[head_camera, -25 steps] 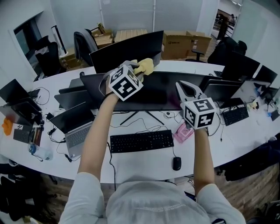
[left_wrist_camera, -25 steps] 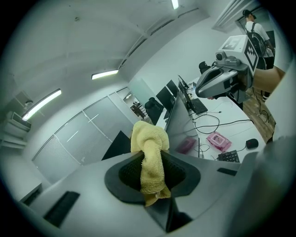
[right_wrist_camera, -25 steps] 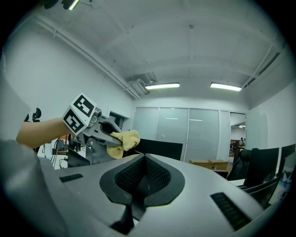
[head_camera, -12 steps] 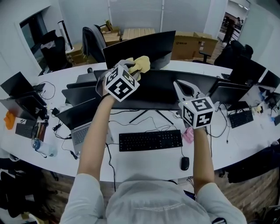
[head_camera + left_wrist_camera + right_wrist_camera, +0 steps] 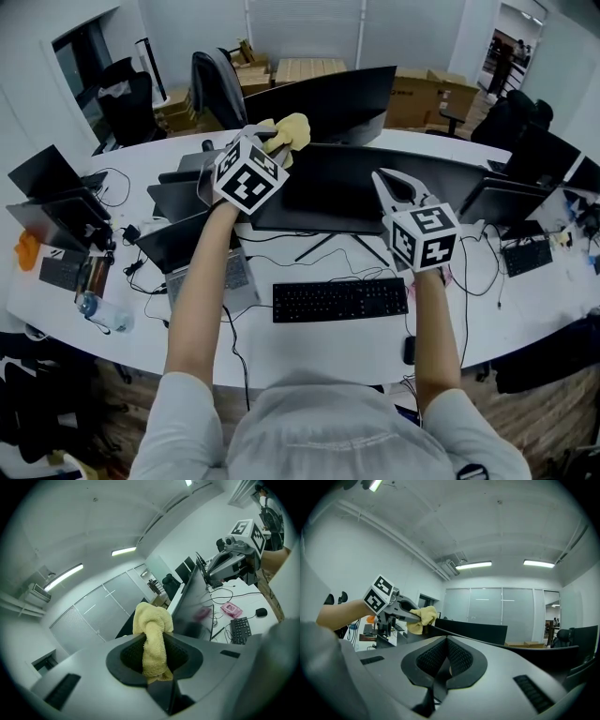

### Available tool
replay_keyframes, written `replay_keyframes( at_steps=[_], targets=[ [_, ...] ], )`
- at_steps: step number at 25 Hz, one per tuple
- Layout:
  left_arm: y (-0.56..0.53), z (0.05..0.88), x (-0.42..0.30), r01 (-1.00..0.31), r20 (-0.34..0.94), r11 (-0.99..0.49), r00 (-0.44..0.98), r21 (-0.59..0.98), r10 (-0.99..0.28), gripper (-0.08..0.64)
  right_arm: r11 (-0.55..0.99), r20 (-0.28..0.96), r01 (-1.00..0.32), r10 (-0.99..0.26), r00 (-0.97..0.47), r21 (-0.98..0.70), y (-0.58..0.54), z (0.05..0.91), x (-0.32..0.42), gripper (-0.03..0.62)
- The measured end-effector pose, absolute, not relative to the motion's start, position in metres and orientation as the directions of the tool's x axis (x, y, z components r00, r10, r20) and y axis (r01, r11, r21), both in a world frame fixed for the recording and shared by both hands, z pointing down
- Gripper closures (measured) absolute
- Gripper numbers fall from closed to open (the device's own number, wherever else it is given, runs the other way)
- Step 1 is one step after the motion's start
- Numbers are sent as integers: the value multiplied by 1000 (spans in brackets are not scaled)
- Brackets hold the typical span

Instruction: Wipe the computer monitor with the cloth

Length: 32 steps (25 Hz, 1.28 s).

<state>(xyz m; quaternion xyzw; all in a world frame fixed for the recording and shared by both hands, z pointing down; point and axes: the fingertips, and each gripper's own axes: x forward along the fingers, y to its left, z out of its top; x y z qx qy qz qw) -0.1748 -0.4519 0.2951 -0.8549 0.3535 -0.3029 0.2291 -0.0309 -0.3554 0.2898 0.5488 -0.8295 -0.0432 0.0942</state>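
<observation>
My left hand-held gripper (image 5: 265,141) is clamped on the yellow cloth (image 5: 291,128), which sits at the upper left corner of the monitor (image 5: 349,187). I cannot confirm contact. My right hand-held gripper (image 5: 392,185) is closed and empty, before the monitor's right half. Judgement: wiping barely started, most of the screen left.

The cloth (image 5: 291,128) in my left gripper (image 5: 272,141) is at the monitor's (image 5: 337,187) top left corner. My right gripper (image 5: 380,178) is before its right half. The keyboard (image 5: 340,300) lies before it on the desk (image 5: 319,352).
</observation>
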Motion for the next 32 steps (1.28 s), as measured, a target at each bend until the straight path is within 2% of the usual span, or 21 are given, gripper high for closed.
replay_keyframes(
  at_steps=[8,23,32],
  targets=[
    [-458,297,-220,-512,333,-617,541,-598,-772,468,424,114,-889,-905,-409,173,-367,289,-62,568],
    [-469,297,-291,-663,255,-579,525,-476,-812,468,487,109,-858,-874,-474,167,-379,293,-113,568],
    [-478,311,-333,-770,211,-547,504,-328,-837,466,492,139,-856,-869,-474,157,-388,302,-125,568]
  ],
)
